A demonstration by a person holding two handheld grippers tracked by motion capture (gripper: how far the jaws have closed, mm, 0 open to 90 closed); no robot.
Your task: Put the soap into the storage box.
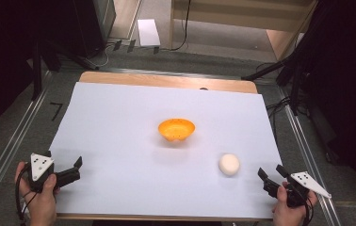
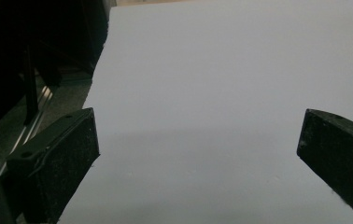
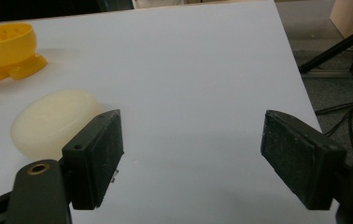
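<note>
The right gripper [image 1: 271,175] rested at the near right corner of the worktop [image 1: 119,117] with its jaws apart and nothing between them, and the one pale round soap-like puck [image 1: 229,164] lay just ahead of it and to its left, beside its left jaw and not touched. Farther off the same way stood the one orange bowl [image 1: 176,129]. The left gripper [image 1: 72,172], also spread and empty, sat well apart at the other near corner, so the right hand was plainly the nearer.

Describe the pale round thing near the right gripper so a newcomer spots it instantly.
Start at the white sheet covering the table. Right of and nearer than the orange bowl at its middle lies a cream puck, just ahead of the right gripper. It is smooth, solid and pale; the bowl is orange, hollow and footed.
</note>
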